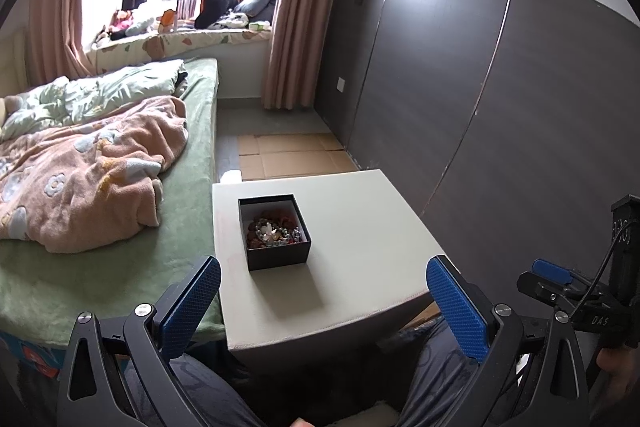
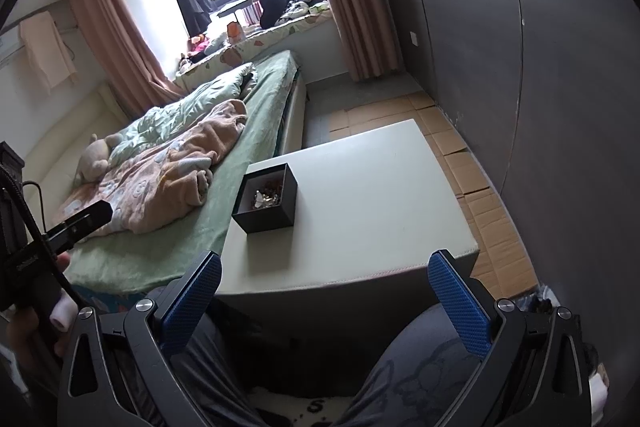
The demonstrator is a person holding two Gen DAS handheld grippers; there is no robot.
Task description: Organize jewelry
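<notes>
open black box [image 1: 275, 231] on white table [image 1: 360, 227] — jewelry [image 1: 273, 230] heaped inside

Between me and the black box [image 1: 275, 231] the counter [image 1: 360, 247] lies bare; the bed [image 1: 100, 267] crowds its left edge, the wall [image 1: 520, 107] stands right.
</notes>
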